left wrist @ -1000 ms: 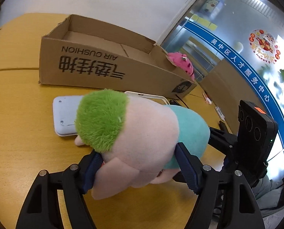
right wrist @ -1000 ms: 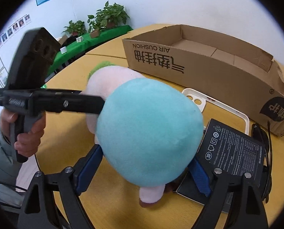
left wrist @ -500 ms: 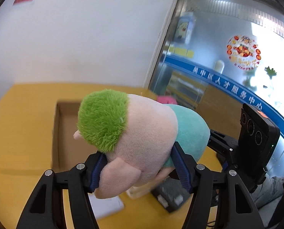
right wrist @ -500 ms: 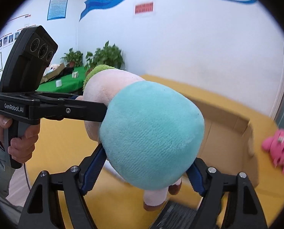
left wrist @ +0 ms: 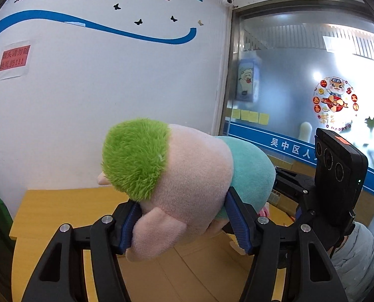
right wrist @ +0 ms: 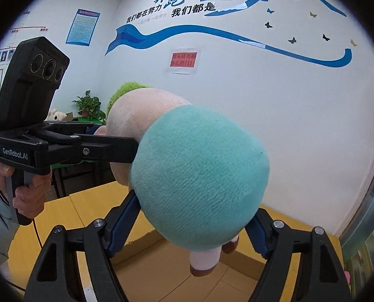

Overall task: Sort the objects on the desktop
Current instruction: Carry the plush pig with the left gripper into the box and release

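Plush doll (left wrist: pixel 187 176), green-haired, pink-headed, teal-bodied, hangs in the air between both claws, clear of the yellow table (left wrist: pixel 61 201). Its long axis runs across from one claw to the other. The left claw (left wrist: pixel 184 224) clenches the head end; the right claw (right wrist: pixel 189 224) clenches the teal body, legs dangling below. Both sets of jaws have just closed a little further on the plush. The cardboard box (right wrist: pixel 177 271) lies directly beneath the doll; the visible part of its floor is bare, so the drop is probably straight down.
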